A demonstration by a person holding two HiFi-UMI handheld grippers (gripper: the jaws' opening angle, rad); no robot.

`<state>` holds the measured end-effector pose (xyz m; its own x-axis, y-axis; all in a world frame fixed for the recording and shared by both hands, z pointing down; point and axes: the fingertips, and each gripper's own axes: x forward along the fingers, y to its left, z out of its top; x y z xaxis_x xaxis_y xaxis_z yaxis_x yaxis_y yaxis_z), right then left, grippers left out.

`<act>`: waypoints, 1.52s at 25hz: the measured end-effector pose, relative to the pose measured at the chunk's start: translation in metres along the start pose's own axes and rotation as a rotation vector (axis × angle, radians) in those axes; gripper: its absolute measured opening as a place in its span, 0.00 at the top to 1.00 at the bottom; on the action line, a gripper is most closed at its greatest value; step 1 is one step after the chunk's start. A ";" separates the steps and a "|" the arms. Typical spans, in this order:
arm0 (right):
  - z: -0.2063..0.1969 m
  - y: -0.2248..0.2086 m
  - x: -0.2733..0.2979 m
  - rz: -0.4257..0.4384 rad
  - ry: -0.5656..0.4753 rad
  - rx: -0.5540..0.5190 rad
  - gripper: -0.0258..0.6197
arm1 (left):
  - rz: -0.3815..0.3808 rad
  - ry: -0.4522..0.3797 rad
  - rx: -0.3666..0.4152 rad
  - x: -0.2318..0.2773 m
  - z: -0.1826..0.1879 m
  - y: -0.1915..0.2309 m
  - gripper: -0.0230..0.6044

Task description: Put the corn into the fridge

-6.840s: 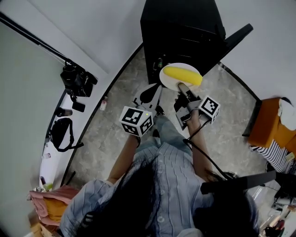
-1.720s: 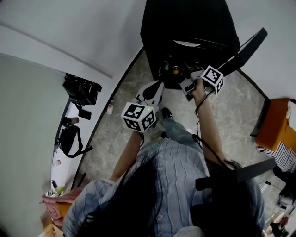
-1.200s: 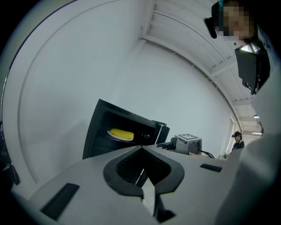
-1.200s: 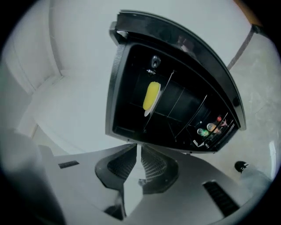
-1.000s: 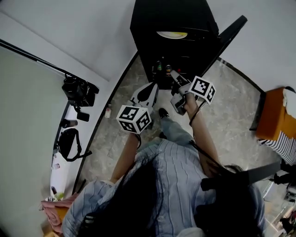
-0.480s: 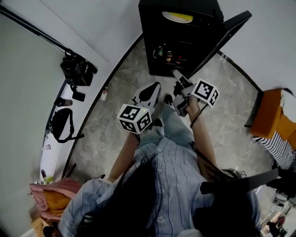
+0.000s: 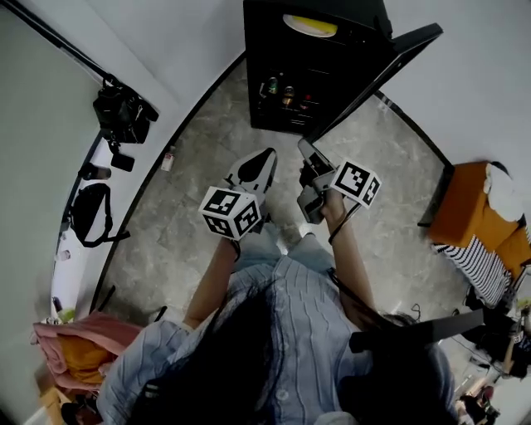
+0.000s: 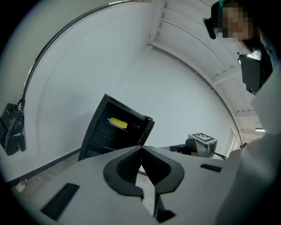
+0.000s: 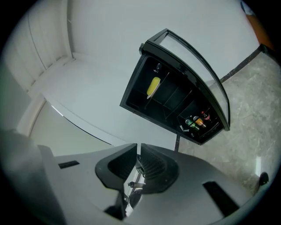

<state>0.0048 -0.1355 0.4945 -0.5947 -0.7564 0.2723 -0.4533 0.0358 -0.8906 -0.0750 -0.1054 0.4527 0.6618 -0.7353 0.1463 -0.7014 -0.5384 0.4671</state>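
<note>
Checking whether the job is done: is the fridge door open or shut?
Open. The door stands swung out from the fridge, and the corn on the top shelf and bottles lower down show inside.

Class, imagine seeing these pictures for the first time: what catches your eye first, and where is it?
The yellow corn glows on the top shelf of the open black fridge, at the head view's top. Lower down, the left tongs and right tongs, each carrying a black-and-white marker cube, hang empty above the grey stone floor.
</note>
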 end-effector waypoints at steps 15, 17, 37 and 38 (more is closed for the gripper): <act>0.006 -0.014 -0.082 0.026 0.064 -0.081 0.90 | 0.048 -0.030 0.019 0.004 -0.019 -0.077 0.95; 0.007 -0.012 -0.094 0.042 0.070 -0.116 0.90 | 0.065 -0.039 0.022 0.003 -0.024 -0.086 0.95; -0.044 -0.004 -0.263 0.163 0.131 -0.552 0.91 | 0.138 -0.078 0.104 -0.064 -0.099 -0.235 0.95; -0.049 -0.005 -0.268 0.164 0.137 -0.554 0.91 | 0.142 -0.079 0.104 -0.069 -0.102 -0.238 0.95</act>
<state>0.1341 0.0996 0.4440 -0.7498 -0.6222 0.2251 -0.6056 0.5082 -0.6124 0.0736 0.1152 0.4200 0.5339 -0.8349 0.1335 -0.8129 -0.4633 0.3529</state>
